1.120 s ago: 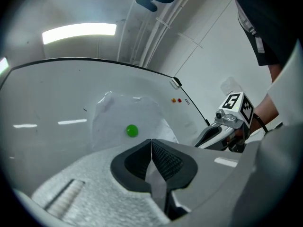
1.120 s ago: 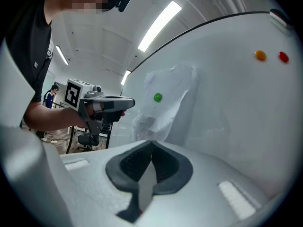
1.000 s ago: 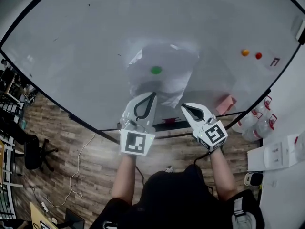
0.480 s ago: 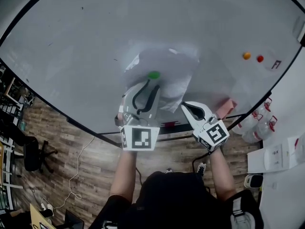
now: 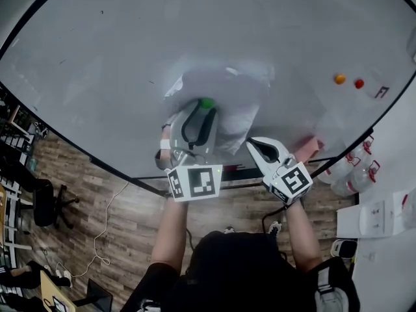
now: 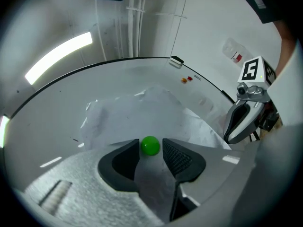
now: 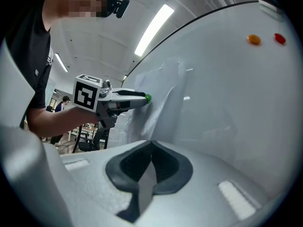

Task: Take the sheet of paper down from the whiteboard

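A crumpled white sheet of paper (image 5: 234, 103) hangs on the whiteboard (image 5: 117, 51), pinned by a round green magnet (image 5: 207, 103). My left gripper (image 5: 202, 108) is at the sheet with its tips on either side of the magnet (image 6: 150, 145). Its jaws have just been opening; they stand open and do not press on the magnet. My right gripper (image 5: 255, 147) hovers below the sheet's lower right corner, shut with nothing between its pads (image 7: 150, 148). From the right gripper view the left gripper (image 7: 144, 97) touches the paper (image 7: 163, 98) from the left.
An orange magnet (image 5: 340, 78) and a red magnet (image 5: 359, 83) stick to the board at the right. A pink eraser (image 5: 309, 145) rests on the board's tray. Water bottles (image 5: 354, 171) stand on the floor at the right, an office chair (image 5: 42, 207) at the left.
My left gripper has risen from the sheet's lower edge to the green magnet and opened around it. The right gripper has barely moved.
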Tool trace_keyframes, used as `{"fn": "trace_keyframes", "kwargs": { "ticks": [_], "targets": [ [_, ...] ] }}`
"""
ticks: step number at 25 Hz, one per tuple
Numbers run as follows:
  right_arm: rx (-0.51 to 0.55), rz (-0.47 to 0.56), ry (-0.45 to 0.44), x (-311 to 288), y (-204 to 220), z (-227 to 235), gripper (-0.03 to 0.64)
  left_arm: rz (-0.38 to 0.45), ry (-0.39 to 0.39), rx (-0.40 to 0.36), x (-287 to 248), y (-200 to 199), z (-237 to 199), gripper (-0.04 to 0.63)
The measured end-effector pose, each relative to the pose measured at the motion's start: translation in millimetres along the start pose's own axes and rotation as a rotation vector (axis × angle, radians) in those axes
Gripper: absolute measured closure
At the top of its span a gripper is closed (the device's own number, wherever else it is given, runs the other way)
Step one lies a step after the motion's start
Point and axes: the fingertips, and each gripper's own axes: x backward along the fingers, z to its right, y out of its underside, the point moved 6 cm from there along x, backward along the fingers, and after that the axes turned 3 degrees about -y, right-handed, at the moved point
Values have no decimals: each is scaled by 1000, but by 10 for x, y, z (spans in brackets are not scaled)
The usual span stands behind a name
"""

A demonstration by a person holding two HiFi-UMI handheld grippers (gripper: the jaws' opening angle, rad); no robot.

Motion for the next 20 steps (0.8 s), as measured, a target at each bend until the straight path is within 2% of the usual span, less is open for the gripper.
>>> {"fn": "trace_keyframes", "kwargs": {
  "ticks": [11,20],
  "targets": [
    [-3,19,-35,-32,-7,87,612,-41,-66,-86,-53,-43,41,446],
    [2,30,-44,-66,-35,117,612,-44,-82,-93,-67,-54,61,460]
  ]
}}
